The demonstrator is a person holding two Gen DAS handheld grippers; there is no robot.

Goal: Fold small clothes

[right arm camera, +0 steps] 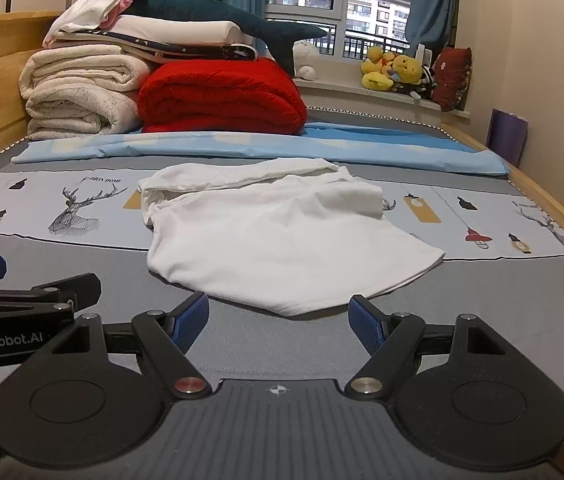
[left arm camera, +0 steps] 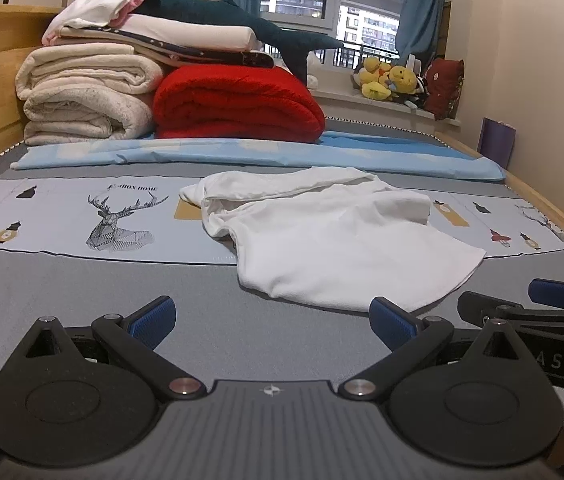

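A small white garment (left arm camera: 322,232) lies crumpled on the grey bed, its upper part bunched and folded over; it also shows in the right wrist view (right arm camera: 277,232). My left gripper (left arm camera: 273,324) is open and empty, hovering just short of the garment's near hem, slightly to its left. My right gripper (right arm camera: 279,322) is open and empty, right in front of the near hem. The right gripper also appears at the right edge of the left wrist view (left arm camera: 522,304), and the left gripper at the left edge of the right wrist view (right arm camera: 21,284).
A printed deer runner (left arm camera: 121,216) and a blue sheet (left arm camera: 241,152) cross the bed. Folded cream blankets (left arm camera: 85,92), a red blanket (left arm camera: 237,104) and a plush shark (left arm camera: 241,24) are stacked at the back. Wooden bed rails (right arm camera: 554,208) edge the bed. Plush toys (left arm camera: 390,80) sit on the windowsill.
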